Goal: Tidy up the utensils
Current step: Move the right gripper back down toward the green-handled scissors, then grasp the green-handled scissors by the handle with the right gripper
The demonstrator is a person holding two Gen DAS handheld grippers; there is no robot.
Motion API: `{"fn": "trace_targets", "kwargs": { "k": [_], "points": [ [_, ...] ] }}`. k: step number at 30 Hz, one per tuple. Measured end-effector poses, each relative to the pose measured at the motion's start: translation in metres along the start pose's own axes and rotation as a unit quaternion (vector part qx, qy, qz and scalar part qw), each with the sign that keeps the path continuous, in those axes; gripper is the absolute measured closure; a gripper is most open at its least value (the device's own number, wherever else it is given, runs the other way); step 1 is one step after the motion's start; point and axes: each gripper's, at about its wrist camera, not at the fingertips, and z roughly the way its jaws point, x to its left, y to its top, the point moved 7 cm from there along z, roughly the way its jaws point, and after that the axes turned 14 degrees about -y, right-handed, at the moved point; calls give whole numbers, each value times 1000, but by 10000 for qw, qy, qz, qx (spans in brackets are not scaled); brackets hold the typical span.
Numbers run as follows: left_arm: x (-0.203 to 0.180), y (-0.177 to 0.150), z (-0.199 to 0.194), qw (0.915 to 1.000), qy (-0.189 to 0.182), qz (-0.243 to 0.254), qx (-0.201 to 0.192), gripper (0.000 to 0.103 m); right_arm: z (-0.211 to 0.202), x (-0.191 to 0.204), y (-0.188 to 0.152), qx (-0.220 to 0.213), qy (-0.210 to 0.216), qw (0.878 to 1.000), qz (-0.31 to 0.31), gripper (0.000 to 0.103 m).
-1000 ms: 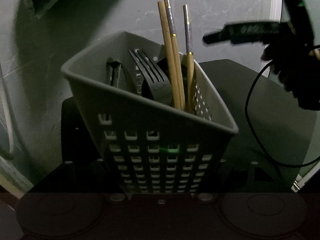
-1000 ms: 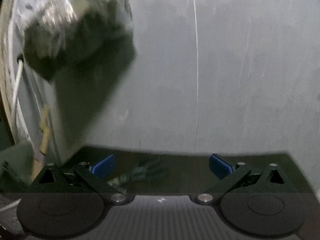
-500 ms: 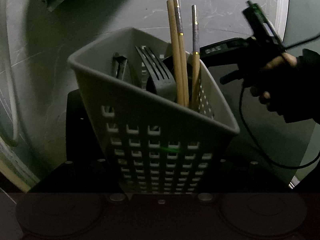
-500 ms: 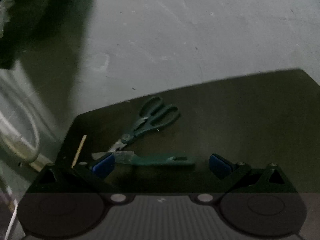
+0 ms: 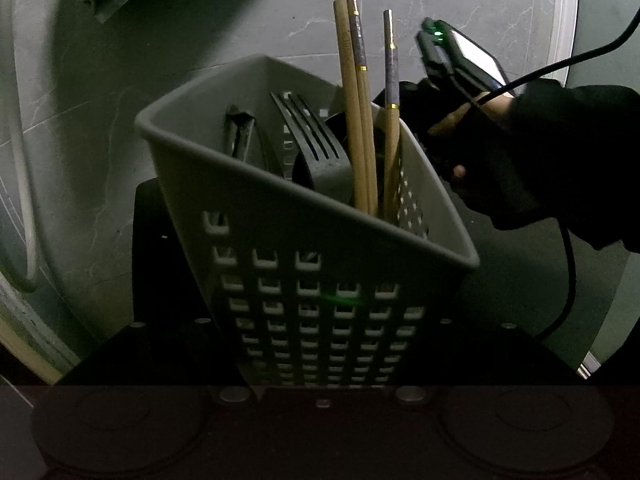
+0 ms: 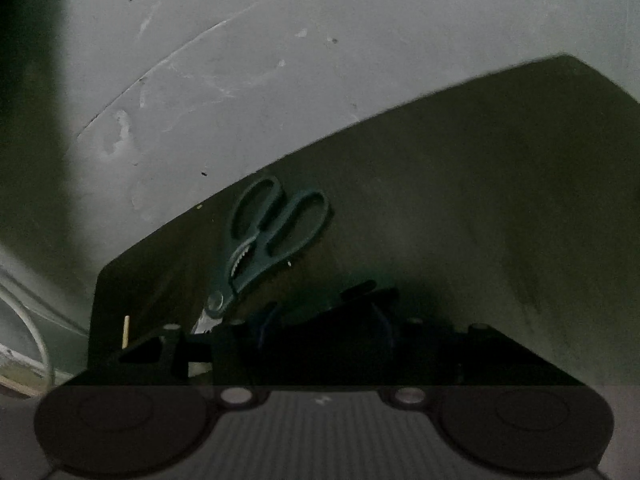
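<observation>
Three chopsticks (image 5: 362,120), fork (image 5: 310,136), tongs (image 5: 239,132) upright in caddy (image 5: 320,280); tongs' spread: can't tell. L gripper (image 5: 320,364) clamps caddy. Scissors (image 6: 268,236) at R gripper's (image 6: 320,340) 11 o'clock; R fingers drawn together, too dark to tell on what.

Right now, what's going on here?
The left gripper holds a grey utensil basket with chopsticks, a fork and other dark utensils inside. The right gripper is down on the dark mat just behind green scissors; its jaws look partly closed around something too dark to identify.
</observation>
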Motion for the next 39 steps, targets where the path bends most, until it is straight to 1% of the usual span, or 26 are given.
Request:
{"fn": "trace_targets", "kwargs": {
  "k": [2, 6, 9, 11, 14, 16, 20, 22, 24, 26, 28, 31, 33, 35, 36, 38, 39],
  "points": [
    [0, 1, 1, 10000, 0, 0, -1, 27, 4, 2, 7, -95, -61, 9998, -145, 64],
    [-1, -1, 0, 10000, 4, -3, 4, 27, 15, 6, 23, -268, -129, 9988, -398, 67],
    [0, 0, 0, 10000, 3, 3, 1, 27, 19, 15, 29, -339, -35, 9977, -578, 66],
    [0, -1, -1, 10000, 5, -1, -5, 27, 20, 25, 27, -403, 137, 9949, -913, 66],
    [0, -2, -1, 10000, 5, -1, -5, 27, 15, 39, 14, -641, 209, 9823, -1748, 66],
    [-1, -1, 0, 10000, 7, -2, -4, 27, 10, 43, 3, -783, 319, 9722, -2184, 67],
    [0, -1, 0, 10000, 9, -2, -3, 27, 2, 39, -11, -914, 622, 9594, -2594, 72],
    [-1, -1, 0, 10000, 8, -4, -7, 27, -1, 37, -18, -1017, 686, 9502, -2866, 75],
    [-1, -1, 0, 10000, 7, -1, -6, 27, -6, 33, -21, -1085, 702, 9369, -3248, 80],
    [-1, -2, 0, 10000, 6, -2, -9, 27, -10, 29, -22, -1050, 757, 9278, -3498, 83],
    [-1, -2, 0, 10000, 7, -5, -12, 27, -14, 25, -23, -989, 777, 9192, -3732, 84],
    [-1, -2, 1, 10000, 4, -2, -18, 27, -15, 23, -25, -986, 645, 9059, -4067, 84],
    [-1, -3, 1, 10000, 4, 3, -22, 27, -19, 25, -31, -1058, 525, 8937, -4329, 84],
    [0, -3, 1, 10000, 2, -3, -32, 27, -24, 26, -41, -1257, 220, 8708, -4748, 85],
    [0, -3, 1, 10000, 2, -4, -38, 27, -27, 27, -48, -1402, 28, 8541, -5008, 85],
    [1, -4, 1, 10000, 1, -10, -53, 27, -31, 30, -65, -1721, -349, 8132, -5549, 85],
    [1, -4, 1, 10000, 2, -13, -59, 27, -33, 32, -74, -1885, -521, 7888, -5827, 85]
  ]
}}
